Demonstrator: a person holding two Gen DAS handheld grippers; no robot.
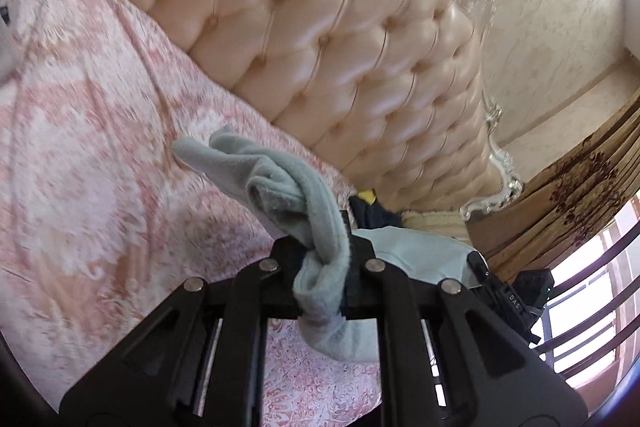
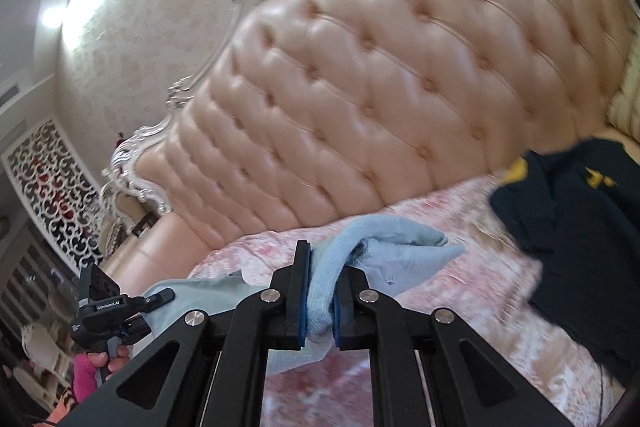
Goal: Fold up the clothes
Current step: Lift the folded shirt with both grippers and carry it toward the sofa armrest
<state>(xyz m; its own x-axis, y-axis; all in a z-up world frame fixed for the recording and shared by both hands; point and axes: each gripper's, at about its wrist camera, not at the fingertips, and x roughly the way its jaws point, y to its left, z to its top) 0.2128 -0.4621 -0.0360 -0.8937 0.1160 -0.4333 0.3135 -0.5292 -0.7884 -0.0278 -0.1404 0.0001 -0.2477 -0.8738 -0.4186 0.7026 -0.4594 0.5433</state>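
A pale blue fleece garment (image 1: pixel 280 179) is bunched between the fingers of my left gripper (image 1: pixel 326 251), which is shut on it above the pink patterned bedspread (image 1: pixel 100 147). In the right wrist view my right gripper (image 2: pixel 322 291) is shut on another part of the same pale blue garment (image 2: pixel 380 243), whose loose end points right. The left gripper (image 2: pixel 104 311) shows at the lower left of that view, held by a hand, with the garment stretching from it. Both ends are lifted off the bed.
A tufted cream headboard (image 1: pixel 320 27) rises behind the bed. A dark navy garment with yellow marks (image 2: pixel 572 227) lies on the bedspread (image 2: pixel 460 291) to the right. A brown patterned curtain (image 1: pixel 580 207) and a window with bars (image 1: pixel 592 307) stand at the right.
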